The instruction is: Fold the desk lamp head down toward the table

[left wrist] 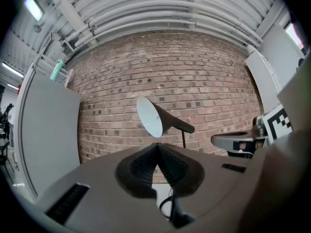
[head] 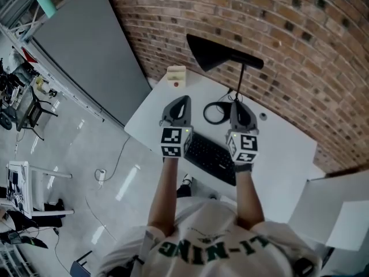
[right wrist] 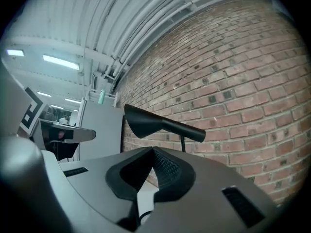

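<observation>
A black desk lamp stands at the back of the white table (head: 288, 149), against the brick wall. Its cone-shaped head (head: 210, 52) is raised on a thin upright stem (head: 241, 82) and points left. The lamp head also shows in the left gripper view (left wrist: 154, 118) and the right gripper view (right wrist: 146, 122), above and beyond the jaws. My left gripper (head: 183, 100) (left wrist: 156, 145) is shut and empty, short of the lamp. My right gripper (head: 238, 104) (right wrist: 153, 150) is shut and empty too, close to the foot of the stem.
A black keyboard (head: 210, 154) lies under the grippers near the table's front edge. A black cable loop (head: 214, 113) lies between them. A small cream box (head: 176, 75) sits at the back left corner. A grey panel (head: 86, 45) leans to the left.
</observation>
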`<state>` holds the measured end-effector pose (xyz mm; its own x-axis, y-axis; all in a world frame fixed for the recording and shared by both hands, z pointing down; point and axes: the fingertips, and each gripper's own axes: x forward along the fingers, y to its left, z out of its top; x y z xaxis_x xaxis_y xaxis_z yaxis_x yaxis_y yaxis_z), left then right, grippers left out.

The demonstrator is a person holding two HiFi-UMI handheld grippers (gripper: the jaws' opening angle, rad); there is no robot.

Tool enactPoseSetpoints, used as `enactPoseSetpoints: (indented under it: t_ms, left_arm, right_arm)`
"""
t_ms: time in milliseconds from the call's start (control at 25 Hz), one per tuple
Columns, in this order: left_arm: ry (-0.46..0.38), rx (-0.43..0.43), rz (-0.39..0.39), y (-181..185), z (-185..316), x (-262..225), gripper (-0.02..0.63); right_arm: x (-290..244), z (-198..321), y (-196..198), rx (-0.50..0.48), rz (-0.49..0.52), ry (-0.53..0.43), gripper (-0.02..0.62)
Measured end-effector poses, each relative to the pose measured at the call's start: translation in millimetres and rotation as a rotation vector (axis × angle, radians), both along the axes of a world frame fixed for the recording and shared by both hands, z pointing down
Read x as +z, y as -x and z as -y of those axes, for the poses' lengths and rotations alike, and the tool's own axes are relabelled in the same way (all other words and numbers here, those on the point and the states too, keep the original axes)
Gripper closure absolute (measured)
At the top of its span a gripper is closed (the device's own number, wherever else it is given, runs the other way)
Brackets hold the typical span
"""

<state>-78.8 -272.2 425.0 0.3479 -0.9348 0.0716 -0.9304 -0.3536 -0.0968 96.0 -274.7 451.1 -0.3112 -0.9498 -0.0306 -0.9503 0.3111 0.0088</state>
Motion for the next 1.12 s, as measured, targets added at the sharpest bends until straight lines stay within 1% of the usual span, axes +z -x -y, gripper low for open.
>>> enactPoseSetpoints:
  t_ms: [80, 240, 400, 480, 640, 760, 880, 1120]
  left_arm:
    - [0.0, 0.015, 0.002, 5, 20, -8, 0.607]
    - [0.003, 0.068, -0.027, 7, 48, -24, 0.607]
    - [0.014, 0.16, -0.025, -3, 65, -26, 0.607]
    - [0.022, 0.197, -0.008, -8, 71, -24, 0.607]
    - [0.02, 0.283, 0.017, -28, 76, -21, 0.607]
    - [0.008, 0.334, 0.025, -41, 79, -24, 0.607]
    - [0.001, 0.384, 0.026, -54, 79, -28, 0.532]
    - [-0.006, 0.396, -0.001, -63, 83, -30, 0.512]
  right_arm:
    - [-5, 15, 4, 0.014, -0.009, 0.001, 0.592]
    - [-12, 45, 7, 0.044, 0.015, -0.004, 0.592]
    - [-10, 62, 9, 0.062, 0.023, -0.001, 0.591]
    - [-6, 68, 10, 0.066, 0.025, 0.01, 0.592]
    - [3, 77, -5, 0.104, 0.043, 0.039, 0.592]
    - [2, 81, -14, 0.118, 0.047, 0.039, 0.591]
    - [3, 84, -22, 0.125, 0.046, 0.041, 0.591]
    - [15, 83, -30, 0.135, 0.06, 0.067, 0.592]
